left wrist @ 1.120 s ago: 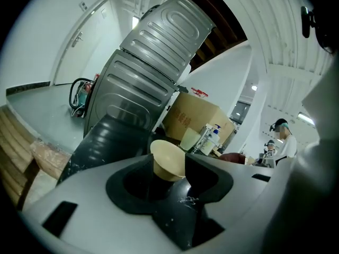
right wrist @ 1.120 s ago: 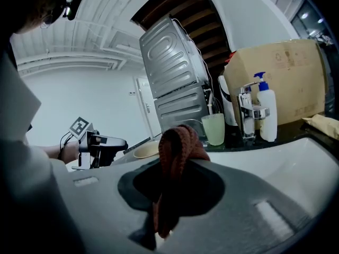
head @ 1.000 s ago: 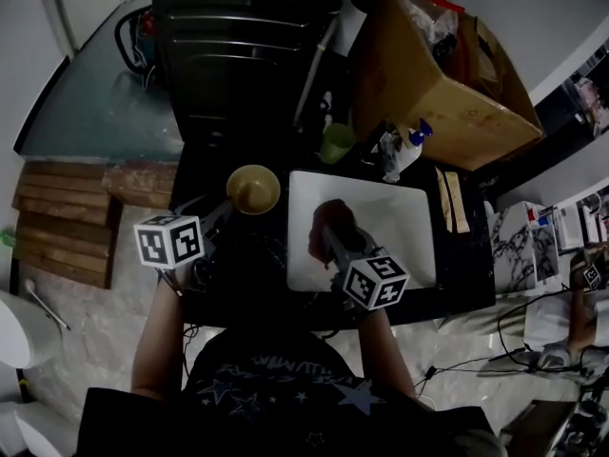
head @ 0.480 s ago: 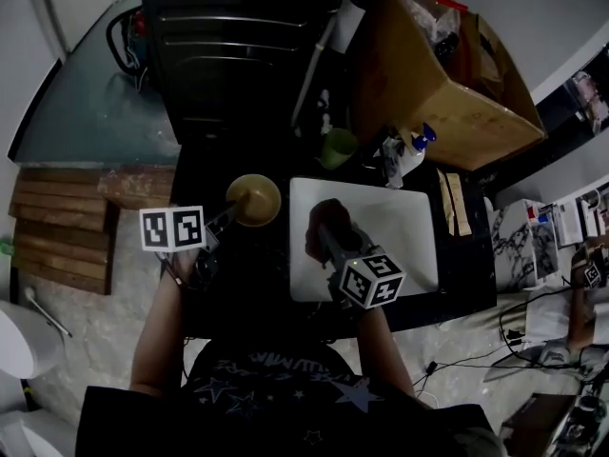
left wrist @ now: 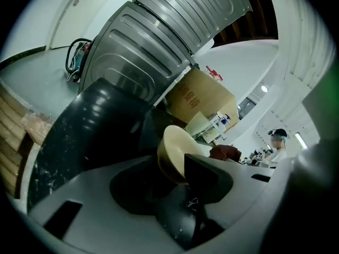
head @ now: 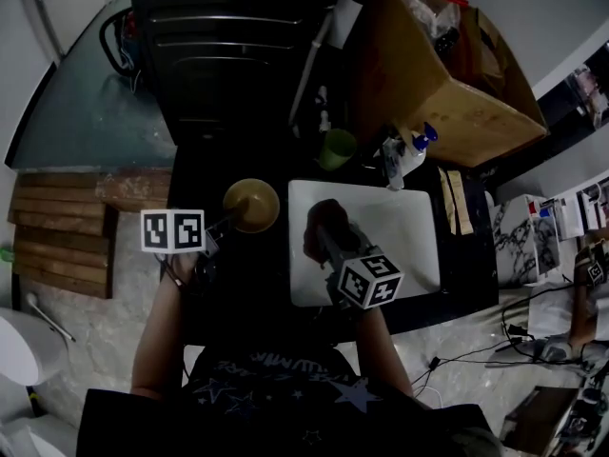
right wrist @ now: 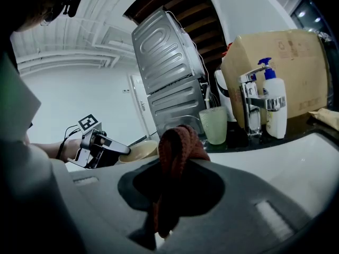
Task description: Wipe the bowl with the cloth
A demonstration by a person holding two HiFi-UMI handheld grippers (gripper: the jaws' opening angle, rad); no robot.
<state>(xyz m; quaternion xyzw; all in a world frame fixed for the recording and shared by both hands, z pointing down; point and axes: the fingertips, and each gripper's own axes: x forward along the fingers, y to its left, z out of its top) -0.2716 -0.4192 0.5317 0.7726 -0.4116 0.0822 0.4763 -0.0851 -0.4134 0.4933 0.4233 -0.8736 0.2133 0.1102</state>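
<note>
A yellow bowl [head: 251, 205] is held just left of the white sink [head: 409, 255], over the dark counter. My left gripper [head: 226, 225] is shut on the bowl's near rim; in the left gripper view the bowl [left wrist: 175, 153] sits tilted between the jaws. My right gripper [head: 324, 231] is over the sink's left part, shut on a dark red cloth [head: 324, 219]. The cloth [right wrist: 177, 147] bunches up between the jaws in the right gripper view, with the bowl [right wrist: 139, 151] and the left gripper [right wrist: 114, 151] beyond it to the left.
A green cup [head: 336, 148], a soap bottle [head: 411, 150] and a tap [right wrist: 254, 107] stand behind the sink. A large cardboard box [head: 438, 74] is at the back right. A black corrugated appliance [head: 228, 55] fills the back left. Wooden slats [head: 62, 227] lie on the floor left.
The left gripper has turned its marker cube and drawn slightly back with the bowl, which shifted a little. The right gripper with the cloth has stayed nearly still over the sink.
</note>
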